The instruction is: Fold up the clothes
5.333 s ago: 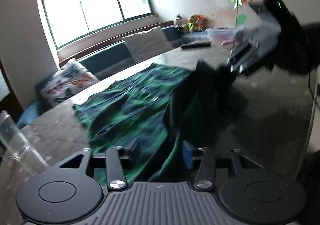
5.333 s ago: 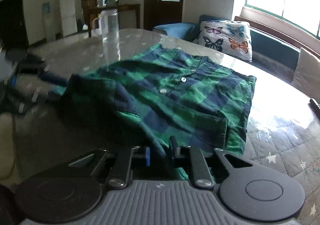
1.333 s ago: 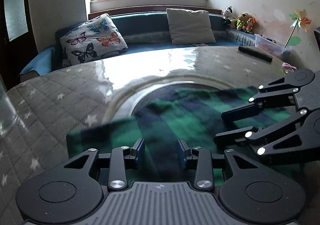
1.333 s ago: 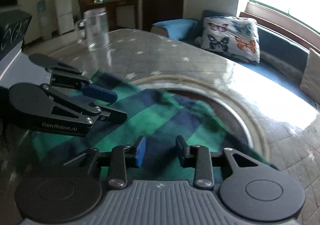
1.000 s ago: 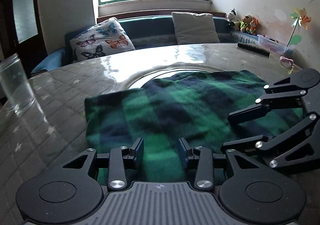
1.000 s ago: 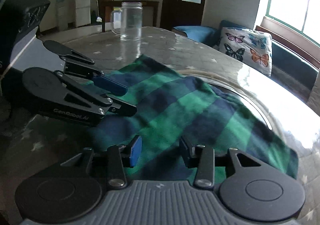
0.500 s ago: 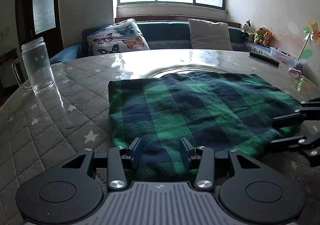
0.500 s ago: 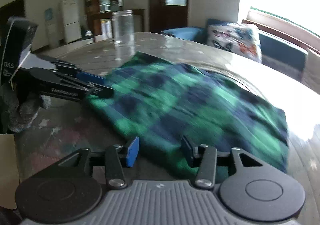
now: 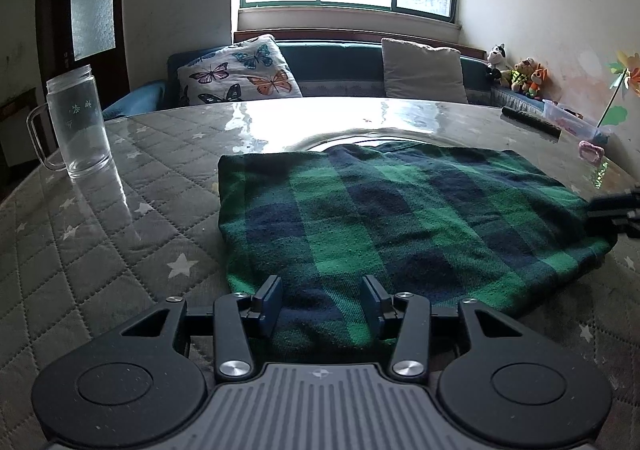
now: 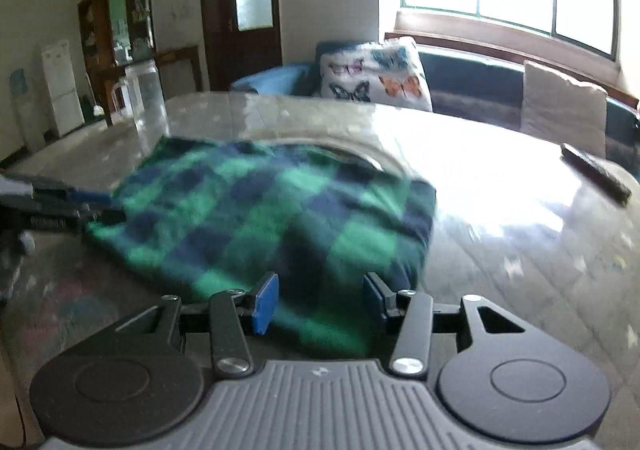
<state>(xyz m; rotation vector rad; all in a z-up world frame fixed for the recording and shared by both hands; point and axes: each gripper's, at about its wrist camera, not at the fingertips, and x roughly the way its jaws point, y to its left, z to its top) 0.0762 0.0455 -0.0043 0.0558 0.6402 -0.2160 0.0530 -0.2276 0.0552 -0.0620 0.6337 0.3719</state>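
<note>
Matt woven plaid shirt (image 9: pixel 400 217); glossy quilted table cover (image 9: pixel 100 250).

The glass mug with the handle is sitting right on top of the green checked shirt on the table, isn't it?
Not quite. The glass mug has a handle and it is on the table, but it stands on the quilted cover off to the left, apart from the green checked shirt, not on top of it. The left wrist view shows the gap clearly.

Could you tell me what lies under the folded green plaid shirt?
The green plaid shirt lies flat on the quilted star-print table cover, which shows all around it. Anything beneath or between its folded layers is hidden.
</note>
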